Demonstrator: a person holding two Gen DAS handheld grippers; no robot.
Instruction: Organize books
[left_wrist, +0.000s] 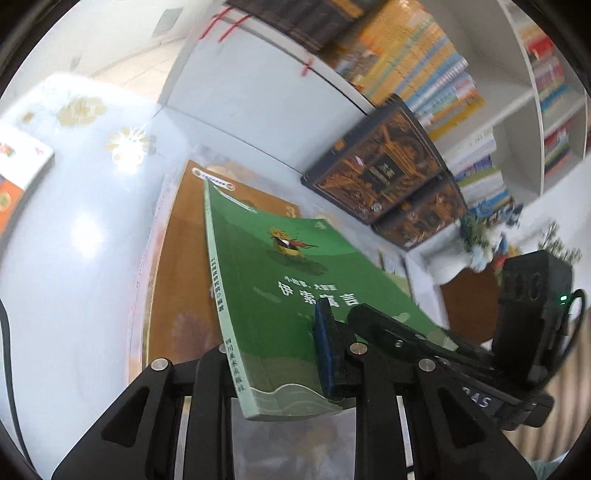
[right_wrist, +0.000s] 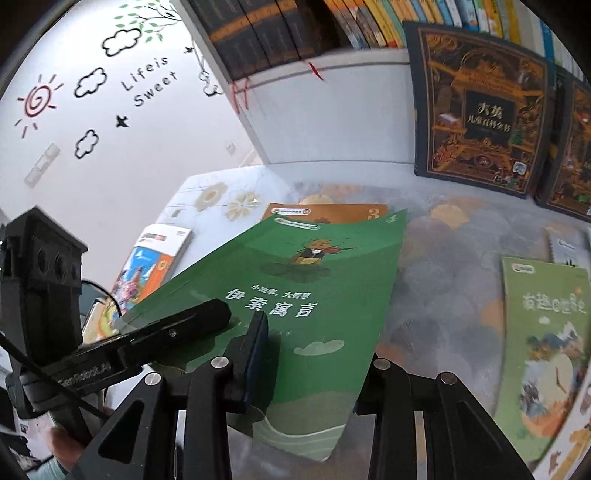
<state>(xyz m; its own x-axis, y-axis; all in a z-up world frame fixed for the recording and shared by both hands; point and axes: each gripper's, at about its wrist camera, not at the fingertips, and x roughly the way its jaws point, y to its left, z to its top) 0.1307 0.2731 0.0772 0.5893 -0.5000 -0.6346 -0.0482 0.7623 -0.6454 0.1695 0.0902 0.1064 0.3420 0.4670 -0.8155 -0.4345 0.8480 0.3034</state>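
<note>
A green book (left_wrist: 295, 266) marked 4 is lifted at a tilt above the table, over an orange book (left_wrist: 177, 258) marked 3 that lies flat. My left gripper (left_wrist: 284, 373) is shut on the green book's near edge, its blue pad on the cover and its other finger hidden underneath. My right gripper (right_wrist: 314, 369) is shut on the same green book (right_wrist: 325, 280) in the same way. The orange book (right_wrist: 332, 213) peeks out beyond its far edge. Each gripper's black finger (left_wrist: 384, 328) (right_wrist: 177, 325) also lies on the cover in the other's view.
Two dark ornate books (right_wrist: 480, 110) lean against the white bookshelf (right_wrist: 332, 110), with rows of books above. A light green book (right_wrist: 543, 350) lies at the right and a colourful book (right_wrist: 147, 273) at the left on the pale flowered tabletop (left_wrist: 74, 221).
</note>
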